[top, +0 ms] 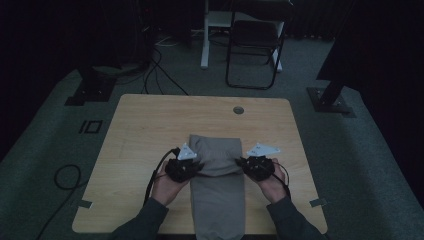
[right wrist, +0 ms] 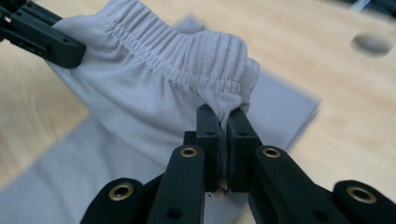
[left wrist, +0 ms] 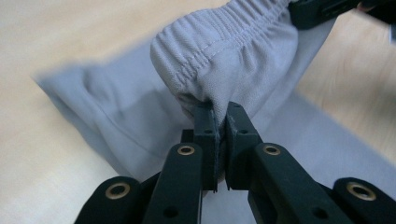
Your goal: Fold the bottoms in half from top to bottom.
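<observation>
Two grippers are at work, one in each of your hands, and both have hold of the same grey garment [top: 217, 172] on the wooden desk [top: 145, 130]. It looks like a pair of shorts or trousers with an elastic waistband [left wrist: 219, 39] (the stitched, gathered band is plain in both gripper views).

Your left gripper [left wrist: 221, 128] has its jaws pressed together on one end of the waistband, with a fold of the cloth pinched between them. Your right gripper [right wrist: 223, 130] does the same at the other end, its jaws nearly closed with only the thin cloth between them. In the high view the left gripper [top: 197, 167] sits at the left edge of the garment and the right gripper [top: 242, 165] at its right edge, with the waistband stretched between the two.

The garment lies lengthwise in the middle of the near half of the desk, folded over on itself, and its lower part reaches the near edge. The waistband is lifted a little above the layer of cloth under it. A round cable hole [top: 238, 110] is in the desk near the far edge, well apart from the garment.
</observation>
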Available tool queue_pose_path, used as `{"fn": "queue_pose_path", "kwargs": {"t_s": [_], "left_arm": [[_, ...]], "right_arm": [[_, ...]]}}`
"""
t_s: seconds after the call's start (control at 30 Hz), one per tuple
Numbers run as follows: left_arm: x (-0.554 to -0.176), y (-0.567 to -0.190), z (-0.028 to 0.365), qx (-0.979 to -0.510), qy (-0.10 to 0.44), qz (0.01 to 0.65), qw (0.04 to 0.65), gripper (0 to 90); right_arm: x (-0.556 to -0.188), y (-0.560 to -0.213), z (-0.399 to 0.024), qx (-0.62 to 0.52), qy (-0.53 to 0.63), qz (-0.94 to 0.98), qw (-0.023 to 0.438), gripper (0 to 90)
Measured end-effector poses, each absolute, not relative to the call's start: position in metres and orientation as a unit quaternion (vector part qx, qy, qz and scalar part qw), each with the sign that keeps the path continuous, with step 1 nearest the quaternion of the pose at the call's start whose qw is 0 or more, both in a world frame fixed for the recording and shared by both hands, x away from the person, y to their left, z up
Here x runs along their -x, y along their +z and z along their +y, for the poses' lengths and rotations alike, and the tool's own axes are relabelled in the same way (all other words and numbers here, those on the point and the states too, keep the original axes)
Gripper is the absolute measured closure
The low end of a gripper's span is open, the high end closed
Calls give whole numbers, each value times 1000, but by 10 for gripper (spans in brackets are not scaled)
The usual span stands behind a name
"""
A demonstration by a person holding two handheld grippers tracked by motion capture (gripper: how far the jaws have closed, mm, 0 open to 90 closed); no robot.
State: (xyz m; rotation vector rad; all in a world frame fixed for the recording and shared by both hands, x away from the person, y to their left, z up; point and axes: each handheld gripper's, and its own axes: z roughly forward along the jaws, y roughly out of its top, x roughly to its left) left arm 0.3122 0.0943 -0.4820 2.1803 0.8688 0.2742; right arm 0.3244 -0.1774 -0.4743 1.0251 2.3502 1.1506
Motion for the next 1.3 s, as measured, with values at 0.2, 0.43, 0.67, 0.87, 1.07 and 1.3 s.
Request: {"fn": "queue_pose_path", "kwargs": {"t_s": [0.2,0.43,0.67,0.87,1.07,1.3], "left_arm": [[-302,-520,90,-870,71,350,340,850],[-299,-538,87,-876,67,352,325,850],[-308,-541,89,-869,90,353,336,851],[-334,-543,91,-854,111,374,344,851],[-366,-546,91,-829,122,410,359,851],[-398,-547,85,-816,154,430,355,851]], "right_arm": [[-308,-513,-174,-367,362,848,126,872],[-306,-537,-170,-377,330,859,105,872],[-312,-539,-165,-372,326,859,128,874],[-334,-540,-159,-380,327,854,136,874],[-366,-541,-154,-397,327,845,148,874],[-409,-541,-152,-427,336,827,145,874]]}}
